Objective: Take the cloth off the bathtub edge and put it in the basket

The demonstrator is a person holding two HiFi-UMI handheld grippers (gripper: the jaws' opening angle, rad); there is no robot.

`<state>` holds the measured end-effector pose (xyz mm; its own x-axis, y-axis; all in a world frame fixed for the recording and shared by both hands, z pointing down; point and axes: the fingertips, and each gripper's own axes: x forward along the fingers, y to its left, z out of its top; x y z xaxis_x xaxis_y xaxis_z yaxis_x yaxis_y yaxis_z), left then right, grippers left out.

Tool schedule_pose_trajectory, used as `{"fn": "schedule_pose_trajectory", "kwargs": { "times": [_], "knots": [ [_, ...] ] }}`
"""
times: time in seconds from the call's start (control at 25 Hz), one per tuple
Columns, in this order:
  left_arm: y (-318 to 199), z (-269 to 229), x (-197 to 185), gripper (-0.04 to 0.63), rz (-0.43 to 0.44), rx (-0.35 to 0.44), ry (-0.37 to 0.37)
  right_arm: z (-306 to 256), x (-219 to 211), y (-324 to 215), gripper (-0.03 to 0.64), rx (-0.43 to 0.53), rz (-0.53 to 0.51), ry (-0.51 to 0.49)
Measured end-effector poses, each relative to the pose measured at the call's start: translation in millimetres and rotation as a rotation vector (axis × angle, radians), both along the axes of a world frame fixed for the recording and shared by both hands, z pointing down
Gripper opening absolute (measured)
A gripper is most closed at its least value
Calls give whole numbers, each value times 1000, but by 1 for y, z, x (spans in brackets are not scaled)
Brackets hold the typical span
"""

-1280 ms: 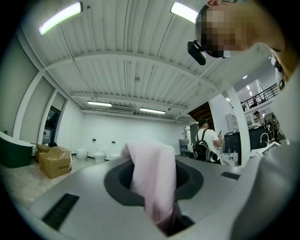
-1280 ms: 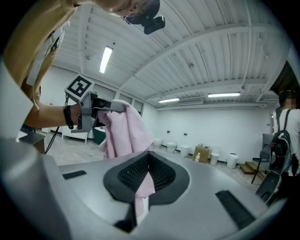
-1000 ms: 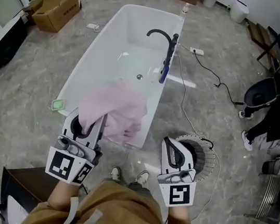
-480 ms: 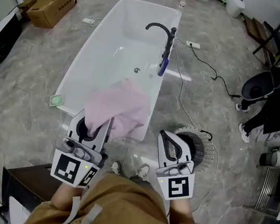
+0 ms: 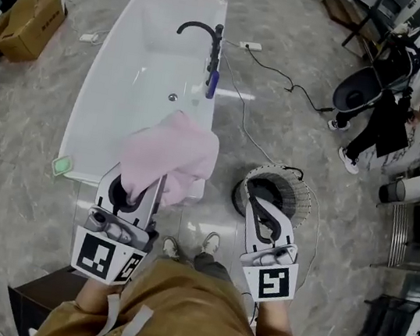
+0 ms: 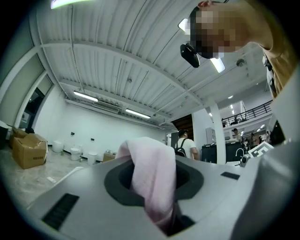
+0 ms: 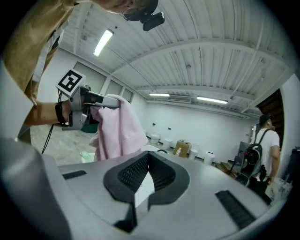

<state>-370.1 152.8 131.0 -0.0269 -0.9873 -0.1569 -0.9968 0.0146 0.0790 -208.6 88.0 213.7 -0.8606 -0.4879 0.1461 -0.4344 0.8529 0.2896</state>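
Left hand-held gripper [image 5: 136, 193]: jaws clamped on a fold of the cloth [image 5: 171, 155], as its own view shows, with pink fabric filling the gap between them. Cloth: pink, bunched, held up at 12 o'clock of that gripper, its folds hanging over the near right corner of the tub [image 5: 95, 82]; whether they touch the rim cannot be told. Right hand-held gripper [image 5: 257, 207]: jaws together, nothing held, hovering above the basket's near rim. Basket [image 5: 304, 200]: round, wire-sided, dark inside, on the floor at 3 o'clock of the cloth, just beside the tub's near right corner. Tub: white, long, running toward 12 o'clock. Tap [image 5: 202, 31]: black, arched, on the tub's right rim, with a blue piece [image 5: 212, 84] below it. Green pad [image 5: 62, 166]: on the tub's near left corner, at 9 o'clock of the cloth. Cable [image 5: 276, 72]: black, across the floor from a white power strip [image 5: 251, 45] toward 3 o'clock. Thin line [image 5: 242, 125]: runs along the floor from the tap side down to the basket's 11 o'clock side. Box [image 5: 27, 14]: cardboard, at 10 o'clock, well apart from the tub. Bystander [image 5: 411, 72]: at 2 o'clock, dark backpack, well apart from the basket. Shoes [image 5: 191, 246]: the wearer's own, between the two grippers at 6 o'clock of the cloth.
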Motion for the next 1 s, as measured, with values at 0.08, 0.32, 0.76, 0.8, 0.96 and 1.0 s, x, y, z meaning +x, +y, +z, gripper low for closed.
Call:
{"fn": "schedule_pose_trajectory", "kwargs": {
  "times": [0.08, 0.32, 0.76, 0.8, 0.96, 1.0],
  "knots": [
    [-5, 3, 9, 101, 64, 7, 7, 1, 17, 4, 3, 6, 75, 5],
    [-37, 4, 62, 101, 235, 30, 50, 6, 87, 20, 3, 4, 254, 36],
    [-79, -2, 223, 101, 428, 46, 37, 12, 260, 11, 4, 14, 454, 1],
    [-82, -2, 233, 101, 423, 45, 44, 12, 273, 7, 3, 17, 450, -3],
    [-96, -12, 264, 101, 387, 41, 66, 0, 322, -14, 5, 41, 431, -26],
    [-100, -16, 272, 101, 382, 43, 63, -1, 335, -21, 3, 40, 439, -39]
  ]
}}
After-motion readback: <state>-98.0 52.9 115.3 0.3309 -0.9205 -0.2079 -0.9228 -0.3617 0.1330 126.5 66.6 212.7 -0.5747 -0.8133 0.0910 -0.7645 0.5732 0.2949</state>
